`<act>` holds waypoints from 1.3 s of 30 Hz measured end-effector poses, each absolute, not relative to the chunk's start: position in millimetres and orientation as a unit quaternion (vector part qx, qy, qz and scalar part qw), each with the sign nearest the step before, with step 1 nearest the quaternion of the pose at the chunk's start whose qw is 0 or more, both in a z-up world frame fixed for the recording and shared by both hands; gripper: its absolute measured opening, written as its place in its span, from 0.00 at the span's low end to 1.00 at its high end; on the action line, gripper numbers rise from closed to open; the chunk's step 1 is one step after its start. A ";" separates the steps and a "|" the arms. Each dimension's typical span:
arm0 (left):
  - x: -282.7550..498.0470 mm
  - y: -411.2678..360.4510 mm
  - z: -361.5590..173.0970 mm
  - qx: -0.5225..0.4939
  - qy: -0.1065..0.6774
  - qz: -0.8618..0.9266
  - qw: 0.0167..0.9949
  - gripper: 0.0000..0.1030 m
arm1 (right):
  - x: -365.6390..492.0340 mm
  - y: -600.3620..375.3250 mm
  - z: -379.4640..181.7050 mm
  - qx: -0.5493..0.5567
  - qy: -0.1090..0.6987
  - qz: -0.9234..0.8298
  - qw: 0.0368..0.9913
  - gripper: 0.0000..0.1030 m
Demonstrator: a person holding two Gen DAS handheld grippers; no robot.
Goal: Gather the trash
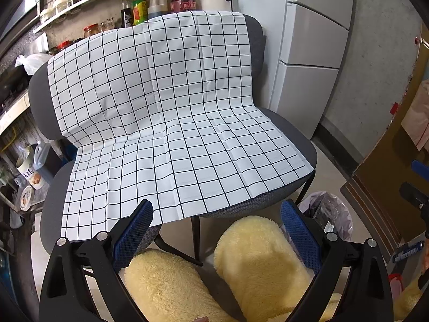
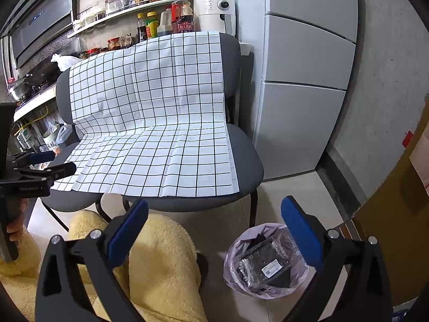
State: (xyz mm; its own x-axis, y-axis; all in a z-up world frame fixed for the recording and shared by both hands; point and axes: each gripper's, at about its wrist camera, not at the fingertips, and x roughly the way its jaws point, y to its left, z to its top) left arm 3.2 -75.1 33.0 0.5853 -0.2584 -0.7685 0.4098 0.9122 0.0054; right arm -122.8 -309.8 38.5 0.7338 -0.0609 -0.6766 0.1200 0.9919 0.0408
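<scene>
A small bin lined with a lilac bag (image 2: 264, 226) stands on the floor by the front right chair leg. In it lies a black plastic-wrapped package with a white label (image 2: 265, 265). My right gripper (image 2: 214, 209) is open and holds nothing; its right finger overlaps the bin's rim in the image. My left gripper (image 1: 217, 214) is also open and holds nothing, hovering over the front edge of the checked cloth (image 1: 174, 107). The bin (image 1: 335, 212) shows just right of it. No loose trash is visible on the cloth (image 2: 155, 120).
Two grey chairs (image 1: 295, 134) side by side carry the cloth. A person's legs in yellow fleece (image 2: 161, 263) sit below both grippers. A white fridge (image 2: 303, 80) stands to the right, a brown wooden panel (image 2: 396, 228) nearer right, and kitchen shelves with bottles (image 2: 150, 21) behind.
</scene>
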 end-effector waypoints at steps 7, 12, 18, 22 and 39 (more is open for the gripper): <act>2.6 -75.8 33.3 0.092 0.414 -0.188 0.886 0.92 | -122.9 -311.2 38.6 0.042 0.363 -0.048 0.930 0.94; 2.7 -75.1 34.3 0.090 0.414 -0.189 0.886 0.92 | -122.0 -312.2 37.8 0.042 0.363 -0.047 0.930 0.94; 2.9 -74.5 36.4 0.088 0.412 -0.186 0.888 0.92 | -121.8 -312.3 37.2 0.043 0.364 -0.046 0.929 0.94; 2.1 -75.5 37.4 0.091 0.409 -0.187 0.889 0.92 | -121.3 -312.6 36.5 0.043 0.364 -0.046 0.929 0.94; 6.9 -66.4 37.3 0.065 0.398 -0.190 0.895 0.92 | -119.5 -316.0 30.5 0.047 0.370 -0.047 0.927 0.94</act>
State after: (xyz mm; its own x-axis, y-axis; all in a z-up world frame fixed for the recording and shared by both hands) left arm 6.9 -66.4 37.3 0.6108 -0.2882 -0.7375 0.3914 0.9195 -0.0352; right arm -119.5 -316.0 30.5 0.7220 -0.0518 -0.6899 0.1209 0.9913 0.0521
